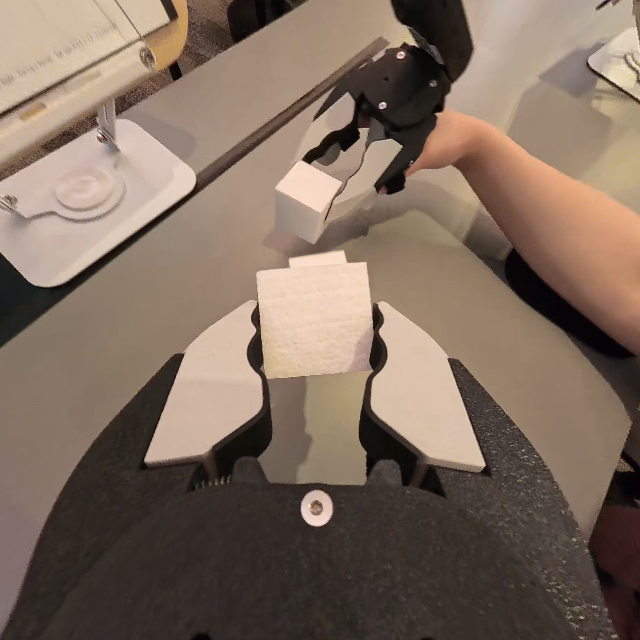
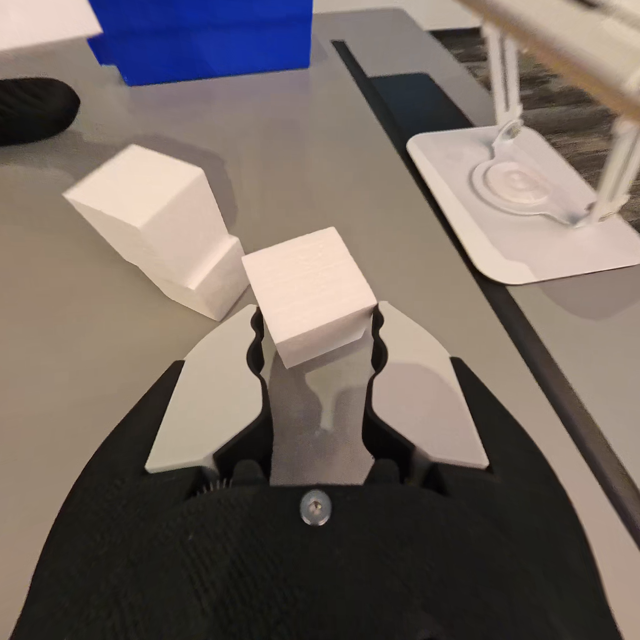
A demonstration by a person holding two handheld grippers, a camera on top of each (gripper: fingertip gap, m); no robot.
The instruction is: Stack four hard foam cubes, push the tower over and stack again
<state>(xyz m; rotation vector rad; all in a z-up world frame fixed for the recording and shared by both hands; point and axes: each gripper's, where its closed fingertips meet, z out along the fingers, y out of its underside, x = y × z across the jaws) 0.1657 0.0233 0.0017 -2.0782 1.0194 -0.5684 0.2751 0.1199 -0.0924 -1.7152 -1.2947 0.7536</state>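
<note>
A: Grey table [image 2: 311,138], black strip [image 2: 408,145] running down it, white stand base [image 2: 519,221] on the far side of the strip. Blue bin [image 2: 207,41] at the back in the right wrist view.

B: Tongs status?

A: Left tongs [image 1: 314,308] clenched on a cube [image 1: 313,322], flat textured face toward the cam. Second cube [image 1: 317,259] right behind it, only the top edge showing; can't tell if they touch.

B: Right?

A: Right tongs [image 2: 314,308] gripping a cube [image 2: 308,294] too, turned corner-on, tilted, off the table w/ its shadow under it. From the left wrist view, same right tongs [image 1: 341,188] come in from above, cube [image 1: 306,204] at the tips, person's forearm [image 1: 519,207] behind.

B: Other cubes?

A: Right wrist view: two cubes stacked [image 2: 156,221], to the left of the held one, near it. Upper one sits skewed on the lower, edges not lined up. Looks like one of them is the cube the left tongs hold, but the tongs themselves aren't visible there, can't confirm.

B: Anything else?

A: Dark rounded object [image 2: 31,107] far left, cut off by the frame edge. Unidentifiable.
</note>
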